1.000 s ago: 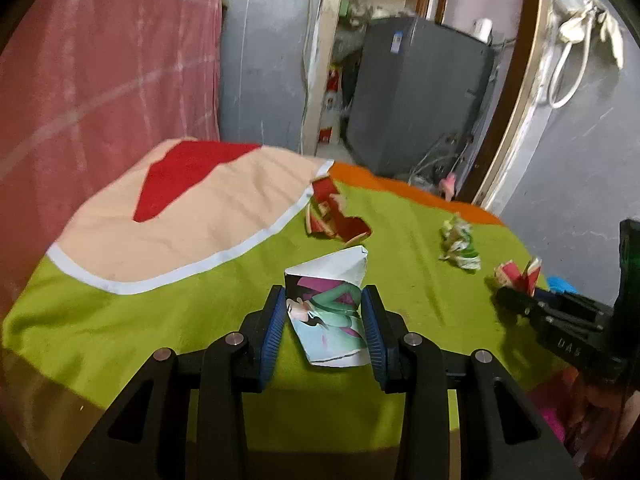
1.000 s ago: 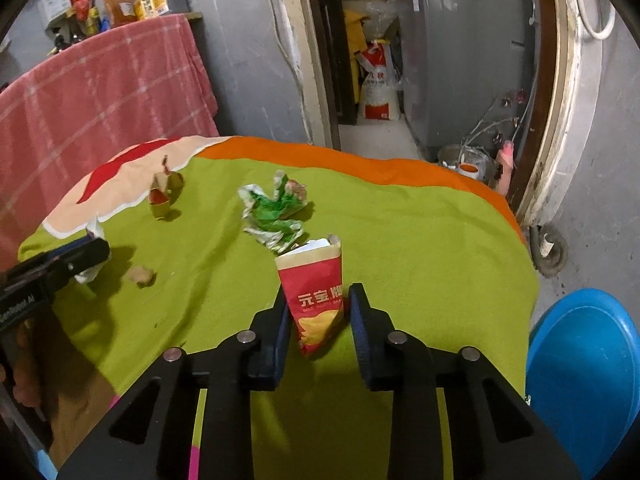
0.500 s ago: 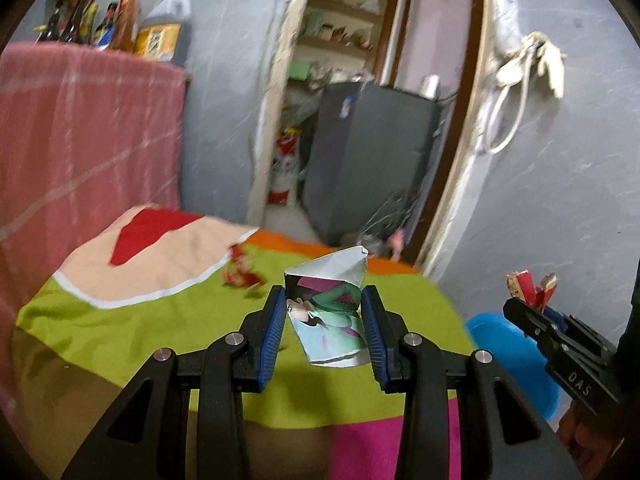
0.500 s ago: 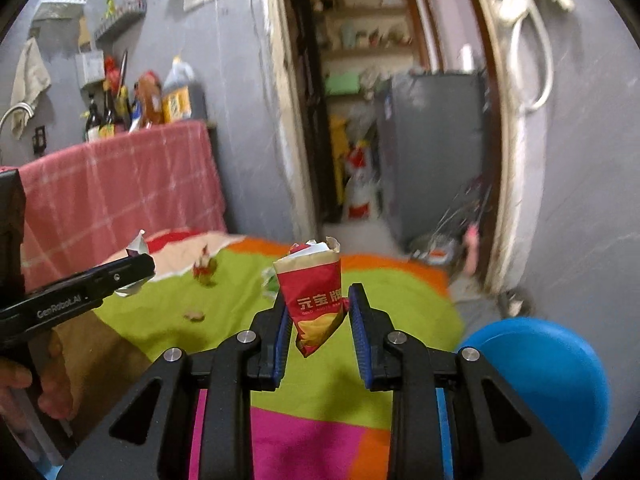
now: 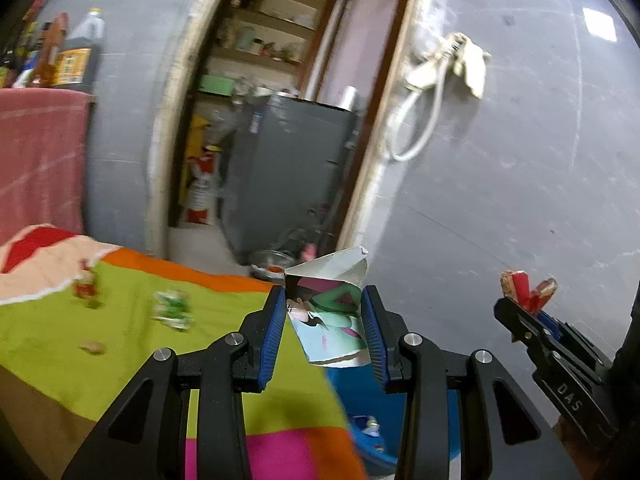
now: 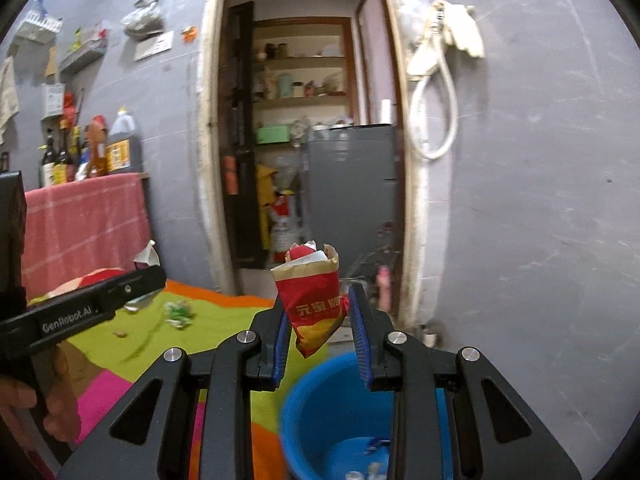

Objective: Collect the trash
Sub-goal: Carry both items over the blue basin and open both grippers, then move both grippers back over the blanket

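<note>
My left gripper (image 5: 325, 322) is shut on a folded paper wrapper (image 5: 330, 320) with a green and pink print, held in the air beyond the bed's edge. My right gripper (image 6: 318, 320) is shut on a red snack packet (image 6: 314, 308), raised above a blue bucket (image 6: 320, 412). The bucket holds a few scraps at its bottom and also shows as the blue bucket (image 5: 368, 404) below my left fingers. In the left wrist view the right gripper (image 5: 524, 300) appears at the right edge with the packet's top sticking out. A crumpled green wrapper (image 5: 172, 310) and a red scrap (image 5: 85, 286) lie on the bedspread (image 5: 120, 344).
A small brown scrap (image 5: 93, 347) lies on the green cloth. A grey wall (image 6: 540, 220) stands behind the bucket, with a doorway (image 6: 296, 152) to a storeroom and a grey cabinet (image 6: 348, 184). A red checked cloth (image 6: 84, 220) hangs at the left under several bottles.
Both grippers have risen and swung right, off the bed toward the blue bucket, each still gripping its piece of trash. The bed has slid to the lower left.
</note>
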Motion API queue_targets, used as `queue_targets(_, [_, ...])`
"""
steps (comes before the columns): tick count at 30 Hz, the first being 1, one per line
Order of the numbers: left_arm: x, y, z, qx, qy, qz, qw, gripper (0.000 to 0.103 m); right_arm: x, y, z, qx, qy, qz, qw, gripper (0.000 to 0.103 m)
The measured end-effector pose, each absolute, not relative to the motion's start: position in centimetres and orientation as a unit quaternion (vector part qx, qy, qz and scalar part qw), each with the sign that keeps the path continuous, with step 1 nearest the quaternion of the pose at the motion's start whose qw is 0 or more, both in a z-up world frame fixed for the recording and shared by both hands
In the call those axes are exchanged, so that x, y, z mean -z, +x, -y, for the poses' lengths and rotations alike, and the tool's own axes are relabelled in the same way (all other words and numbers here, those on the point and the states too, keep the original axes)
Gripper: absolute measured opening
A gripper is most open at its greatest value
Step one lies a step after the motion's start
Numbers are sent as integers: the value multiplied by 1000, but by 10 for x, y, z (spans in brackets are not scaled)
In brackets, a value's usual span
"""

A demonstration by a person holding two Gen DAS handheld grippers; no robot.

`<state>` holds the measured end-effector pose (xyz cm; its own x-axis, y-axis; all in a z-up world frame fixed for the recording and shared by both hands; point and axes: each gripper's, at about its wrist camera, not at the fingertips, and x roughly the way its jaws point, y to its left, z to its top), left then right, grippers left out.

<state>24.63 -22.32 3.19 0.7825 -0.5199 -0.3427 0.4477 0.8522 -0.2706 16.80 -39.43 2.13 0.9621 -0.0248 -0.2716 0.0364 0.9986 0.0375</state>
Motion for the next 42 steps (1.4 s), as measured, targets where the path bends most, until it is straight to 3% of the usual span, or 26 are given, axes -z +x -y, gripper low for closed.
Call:
queue_targets(13, [2,266,322,314,-41,-259,912,33,16,166,469,72,71,-162,982,28])
queue_targets(23, [34,294,341,317,-47,-329,888,34,45,182,498,83,109,-205,969,30])
queue_targets(26, [39,298,340,313,-54,-341,885,45,52,187,501,81,118,-216,966,32])
queue_targets(32, [36,295,330,307,-64,-337,888,49,53,187,501,78,120,-216,966,45])
queue_targets(37, [18,285,307,288,-77,-301,906,67,41,182,495,77,119,-196,970,55])
queue_targets(40, [3,279,291,271,-80,-279,918,80,27,177,487,77,111,-178,975,72])
queue_targets(42, [-8,272,273,256,-82,-259,928,86,14,171,479,72,106,-159,979,78])
